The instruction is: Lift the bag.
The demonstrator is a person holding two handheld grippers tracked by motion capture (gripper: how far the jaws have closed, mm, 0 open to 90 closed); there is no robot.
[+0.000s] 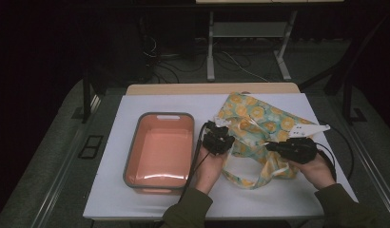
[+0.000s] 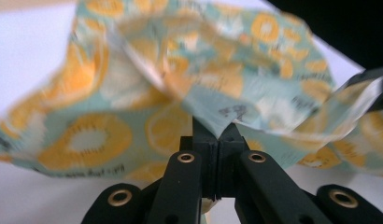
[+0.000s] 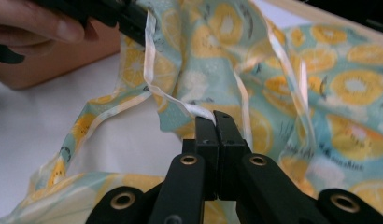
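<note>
Left gripper clamped on edge of citrus-print fabric bag – right gripper pinched on bag's white ribbon. Bag lies crumpled on white table, right of empty salmon-pink bin. Both grips lift cloth slightly.

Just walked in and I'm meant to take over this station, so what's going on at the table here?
A person is handling a citrus-print fabric bag with a gripper in each hand. The left gripper is shut on a fold of the fabric, and the right gripper is shut on the bag's pale edging. The bag lies crumpled on the white table, right of an empty pink bin.
</note>
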